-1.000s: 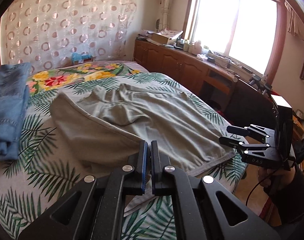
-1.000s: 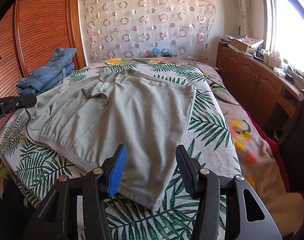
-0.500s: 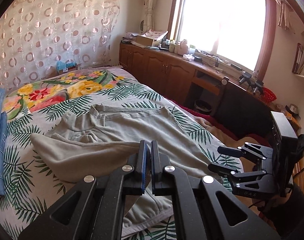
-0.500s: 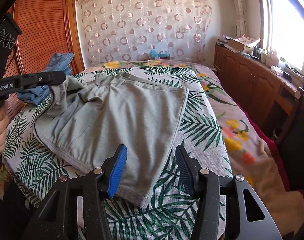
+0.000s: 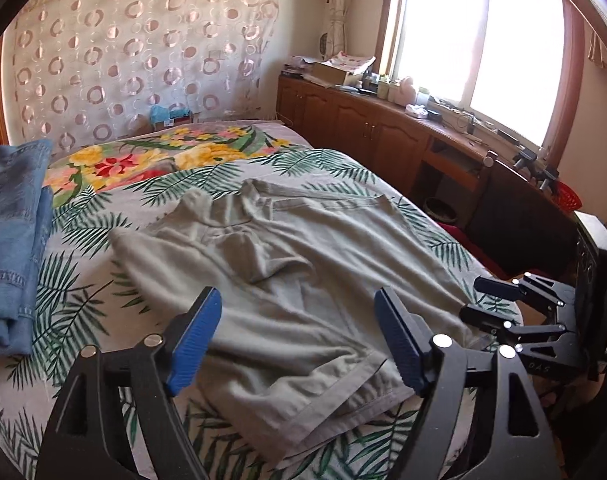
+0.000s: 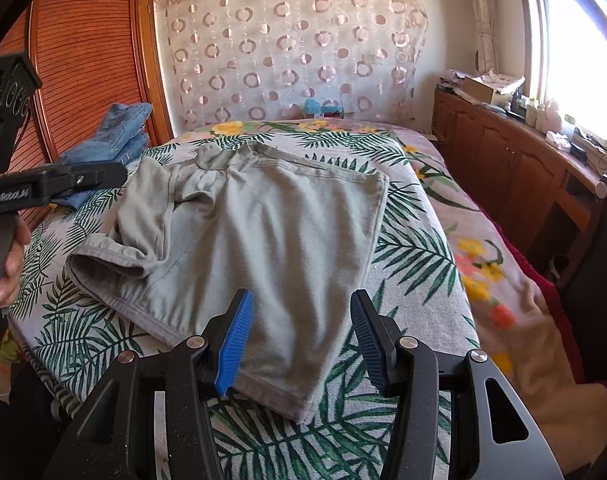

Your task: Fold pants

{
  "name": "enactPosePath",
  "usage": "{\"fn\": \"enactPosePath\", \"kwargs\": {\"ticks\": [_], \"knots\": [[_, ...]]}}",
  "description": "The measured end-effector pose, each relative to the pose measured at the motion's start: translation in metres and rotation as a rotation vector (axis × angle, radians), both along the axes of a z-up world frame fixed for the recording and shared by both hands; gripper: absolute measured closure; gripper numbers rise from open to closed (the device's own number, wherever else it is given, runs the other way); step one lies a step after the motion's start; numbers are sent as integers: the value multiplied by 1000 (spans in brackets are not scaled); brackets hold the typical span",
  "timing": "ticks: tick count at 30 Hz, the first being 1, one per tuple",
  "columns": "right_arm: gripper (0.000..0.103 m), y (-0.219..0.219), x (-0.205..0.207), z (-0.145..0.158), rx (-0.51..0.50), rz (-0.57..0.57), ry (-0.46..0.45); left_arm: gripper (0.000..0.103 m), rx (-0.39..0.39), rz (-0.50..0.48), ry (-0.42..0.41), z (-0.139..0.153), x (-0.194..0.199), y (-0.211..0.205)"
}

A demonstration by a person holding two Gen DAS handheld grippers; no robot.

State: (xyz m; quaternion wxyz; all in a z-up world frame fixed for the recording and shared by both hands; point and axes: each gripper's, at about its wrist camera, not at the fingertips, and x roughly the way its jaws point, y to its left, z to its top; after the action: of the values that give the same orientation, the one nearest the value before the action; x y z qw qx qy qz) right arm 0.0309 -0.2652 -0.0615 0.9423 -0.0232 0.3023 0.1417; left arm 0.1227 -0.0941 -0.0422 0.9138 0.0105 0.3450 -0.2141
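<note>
Grey pants [image 5: 303,280] lie on the leaf-print bedspread [image 5: 83,320], with one leg flopped loosely over the other along their left side [image 6: 151,224]. My left gripper [image 5: 297,340] hovers over the near hem, its jaws opening wide, and no cloth is between the blue pads [image 5: 195,336]. From the right wrist view the left gripper [image 6: 119,174] shows at the left, with a hand [image 6: 7,264] on its handle. My right gripper [image 6: 302,342] stands half open above the hem's near corner, holding nothing. It also shows in the left wrist view as the right gripper [image 5: 473,300] at the bed's right edge.
Folded blue jeans [image 5: 11,240] are stacked at the bed's far left, by a wooden slatted door [image 6: 87,60]. A low wooden cabinet [image 5: 383,136] with clutter runs under the window to the right. A patterned curtain [image 6: 287,48] hangs behind the bed.
My left gripper was shut on the lifted pant leg; it has let go and spread wide, and the leg has dropped onto the pants. The right gripper has kept still.
</note>
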Motion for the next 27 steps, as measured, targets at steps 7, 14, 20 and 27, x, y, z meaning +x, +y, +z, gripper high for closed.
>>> {"fn": "enactPosePath", "kwargs": {"ticks": [7, 14, 20, 27], "knots": [[51, 18, 6, 2, 2, 52, -2, 23, 44, 78, 48, -25, -10, 32], [52, 40, 13, 4, 2, 119, -3, 23, 69, 109, 101, -49, -18, 53], [58, 57, 21, 5, 14, 172, 6, 23, 91, 102, 124, -59, -23, 53], [61, 70, 37, -5, 36, 218, 59, 23, 63, 98, 127, -60, -23, 55]]}}
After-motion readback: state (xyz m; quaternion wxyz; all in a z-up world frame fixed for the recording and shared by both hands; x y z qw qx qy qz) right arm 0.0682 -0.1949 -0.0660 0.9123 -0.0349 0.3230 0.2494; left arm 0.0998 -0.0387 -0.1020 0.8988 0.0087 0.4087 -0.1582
